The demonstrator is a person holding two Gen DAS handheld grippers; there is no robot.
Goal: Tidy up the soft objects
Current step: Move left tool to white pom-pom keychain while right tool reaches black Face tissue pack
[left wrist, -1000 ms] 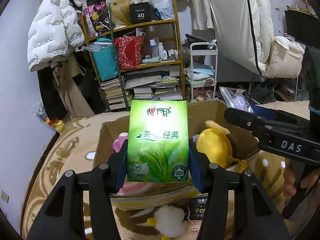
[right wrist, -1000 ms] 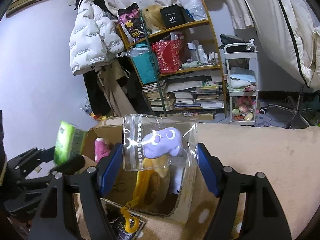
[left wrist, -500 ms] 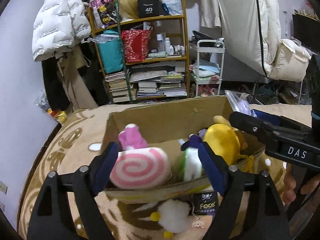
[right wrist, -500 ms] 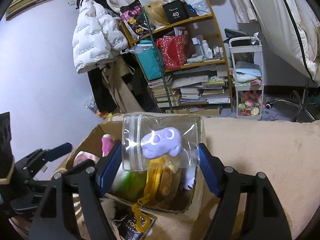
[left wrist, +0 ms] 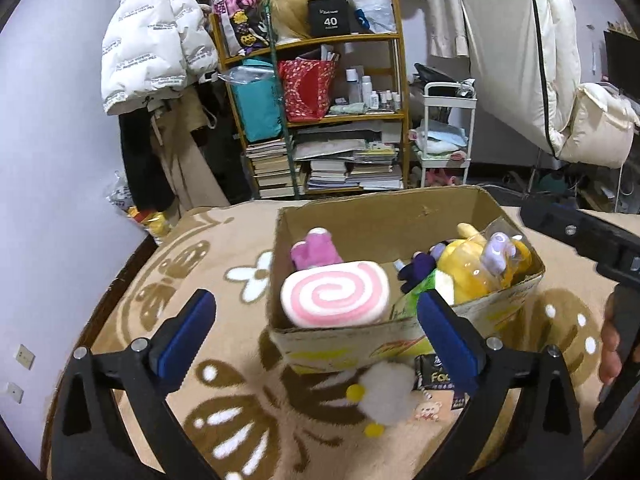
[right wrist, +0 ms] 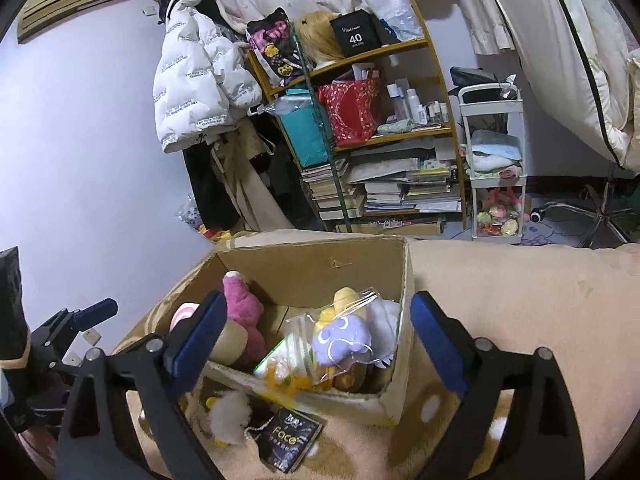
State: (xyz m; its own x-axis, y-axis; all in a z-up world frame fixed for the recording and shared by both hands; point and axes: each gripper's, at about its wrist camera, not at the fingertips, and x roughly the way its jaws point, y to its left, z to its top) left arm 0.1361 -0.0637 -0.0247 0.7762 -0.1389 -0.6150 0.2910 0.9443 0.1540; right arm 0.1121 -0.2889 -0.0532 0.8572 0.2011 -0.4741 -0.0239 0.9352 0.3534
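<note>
An open cardboard box stands on a beige patterned blanket. It holds a pink swirl roll plush, a pink plush, a yellow plush and a green tissue pack. A clear bag with a purple toy lies on top at the right. My left gripper hovers before the box's near wall, jaws opening, nothing between them. My right gripper hangs over the box, jaws also opening and empty. A white fluffy chick and a black packet lie in front of the box.
Behind the box stand a wooden shelf crammed with books and bags and a white cart. Puffer jackets hang on the wall. A person's hand holds the right gripper's handle at the right edge. The blanket stretches to the right.
The left gripper let go of the green tissue pack, which now lies in the box, and drew back. The right gripper opened and the bagged purple toy dropped onto the yellow plush.
</note>
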